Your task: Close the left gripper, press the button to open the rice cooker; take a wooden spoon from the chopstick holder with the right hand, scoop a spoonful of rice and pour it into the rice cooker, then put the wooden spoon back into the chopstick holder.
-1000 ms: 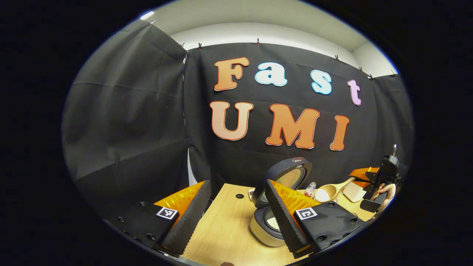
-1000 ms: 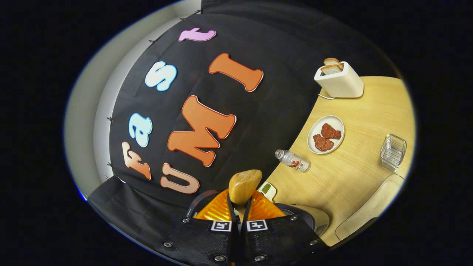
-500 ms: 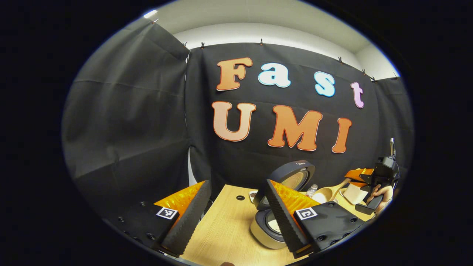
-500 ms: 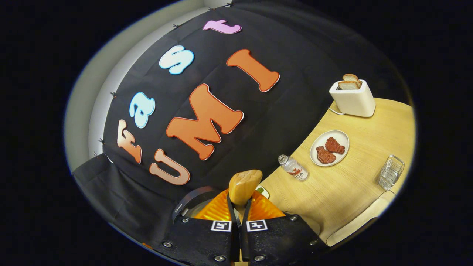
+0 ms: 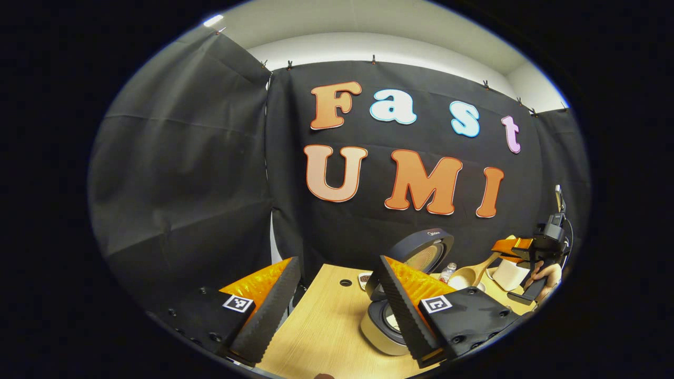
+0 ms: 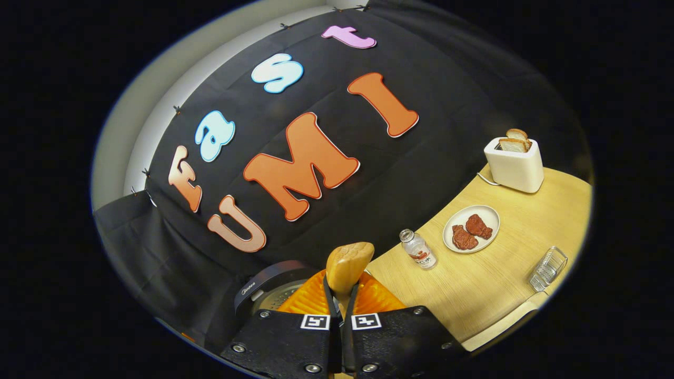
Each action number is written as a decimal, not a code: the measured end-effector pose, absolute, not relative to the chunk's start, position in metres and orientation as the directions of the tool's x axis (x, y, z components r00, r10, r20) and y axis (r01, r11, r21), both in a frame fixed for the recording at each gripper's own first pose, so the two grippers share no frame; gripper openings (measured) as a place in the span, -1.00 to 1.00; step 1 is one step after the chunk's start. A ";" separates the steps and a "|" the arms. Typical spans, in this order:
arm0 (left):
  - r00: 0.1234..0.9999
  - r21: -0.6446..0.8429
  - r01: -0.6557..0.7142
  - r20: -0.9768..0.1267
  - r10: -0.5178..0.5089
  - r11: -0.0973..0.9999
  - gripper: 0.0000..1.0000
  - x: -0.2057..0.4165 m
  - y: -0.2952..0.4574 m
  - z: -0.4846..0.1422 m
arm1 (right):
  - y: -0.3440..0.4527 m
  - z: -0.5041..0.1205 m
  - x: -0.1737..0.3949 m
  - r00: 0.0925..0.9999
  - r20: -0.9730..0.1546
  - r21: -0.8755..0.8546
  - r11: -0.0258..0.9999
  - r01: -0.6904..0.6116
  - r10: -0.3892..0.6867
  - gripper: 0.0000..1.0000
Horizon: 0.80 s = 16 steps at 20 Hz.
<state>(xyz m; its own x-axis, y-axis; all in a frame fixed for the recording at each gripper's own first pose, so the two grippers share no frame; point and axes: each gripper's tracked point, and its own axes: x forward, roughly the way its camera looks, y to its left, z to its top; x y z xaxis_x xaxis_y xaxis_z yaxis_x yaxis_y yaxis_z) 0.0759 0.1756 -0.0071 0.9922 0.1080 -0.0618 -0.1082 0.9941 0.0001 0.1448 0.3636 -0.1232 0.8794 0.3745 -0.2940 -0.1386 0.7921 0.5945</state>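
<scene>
Since a second ago the right gripper [image 6: 341, 310] has rolled back toward level, so the light wooden table [image 6: 474, 284] sits lower in the right gripper view and the dark round lid of the open rice cooker [image 6: 268, 284] has come into sight beside its fingers. Its jaws are clamped on the handle of the pale wooden spoon [image 6: 348, 266], whose bowl stands just above the fingertips. In the left gripper view the left gripper [image 5: 337, 310] hangs with jaws wide apart near the cooker; the spoon's bowl [image 5: 466, 275] is beside the raised lid.
</scene>
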 end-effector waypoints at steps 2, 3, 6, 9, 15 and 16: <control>0.992 -0.004 -0.109 -0.064 0.108 0.994 1.00 0.076 0.176 -0.009 | 0.366 -0.125 0.145 0.877 -0.294 0.582 0.799 -0.152 0.380 -0.99; 0.992 -0.006 -0.110 -0.066 0.109 0.994 1.00 0.077 0.177 -0.010 | 0.369 -0.125 0.144 0.875 -0.295 0.577 0.801 -0.157 0.383 -0.99; 0.992 -0.010 -0.110 -0.069 0.109 0.994 1.00 0.077 0.177 -0.010 | 0.371 -0.123 0.143 0.874 -0.294 0.554 0.814 -0.175 0.388 -0.99; 0.991 -0.014 -0.115 -0.067 0.113 0.993 1.00 0.079 0.179 -0.011 | 0.375 -0.124 0.144 0.872 -0.294 0.528 0.827 -0.194 0.392 -0.99; 0.990 -0.019 -0.122 -0.067 0.120 0.992 1.00 0.078 0.184 -0.011 | 0.379 -0.120 0.142 0.875 -0.284 0.488 0.844 -0.221 0.393 -0.99; 0.990 -0.022 -0.122 -0.067 0.120 0.992 1.00 0.078 0.183 -0.012 | 0.380 -0.118 0.142 0.876 -0.280 0.479 0.848 -0.228 0.394 -0.99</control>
<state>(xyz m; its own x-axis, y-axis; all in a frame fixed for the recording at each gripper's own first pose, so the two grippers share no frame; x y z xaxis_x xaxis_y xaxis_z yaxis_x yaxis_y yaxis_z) 0.0784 0.1833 -0.0116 0.9905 0.1205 -0.0670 -0.1222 0.9923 -0.0217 0.1421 0.3799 -0.1185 0.8756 0.3938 -0.2798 -0.2281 0.8476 0.4791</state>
